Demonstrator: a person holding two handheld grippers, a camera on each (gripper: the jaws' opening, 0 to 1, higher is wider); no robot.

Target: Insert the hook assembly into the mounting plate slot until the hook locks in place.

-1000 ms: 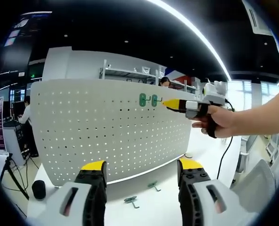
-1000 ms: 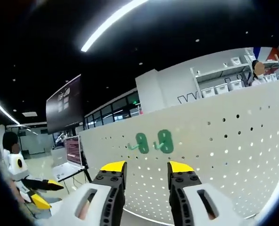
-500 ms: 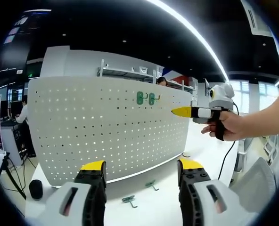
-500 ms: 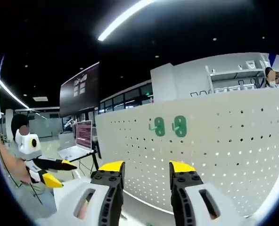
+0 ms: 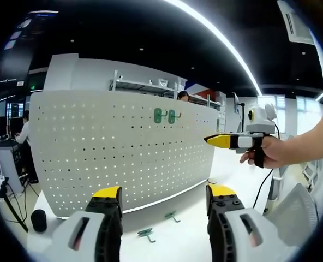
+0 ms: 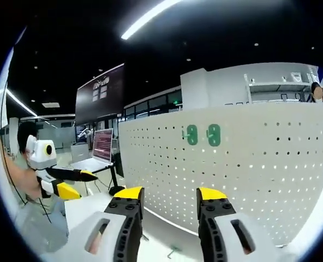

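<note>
A white perforated mounting plate (image 5: 123, 147) stands upright on the white table. Two green hooks (image 5: 164, 115) hang side by side near its top edge, also seen as green hooks (image 6: 203, 135) on the plate (image 6: 249, 164). Two loose green hooks (image 5: 145, 233) (image 5: 171, 216) lie on the table in front of it. My left gripper (image 5: 164, 192) is open and empty, low before the plate. My right gripper (image 5: 221, 141), held in a hand, hovers right of the mounted hooks, apart from them. The right gripper (image 6: 164, 194) is open and empty; the left gripper (image 6: 69, 183) shows at its left.
A black round object (image 5: 37, 220) sits on the table's left end beside a tripod. A laptop (image 6: 99, 155) and a dark wall screen (image 6: 104, 98) lie beyond the plate's left edge. Shelves (image 5: 145, 84) and a person stand behind the plate.
The right gripper has drawn back from the two mounted hooks, rightward and lower. Both hooks stay on the plate. Both views now show the plate from slightly farther away.
</note>
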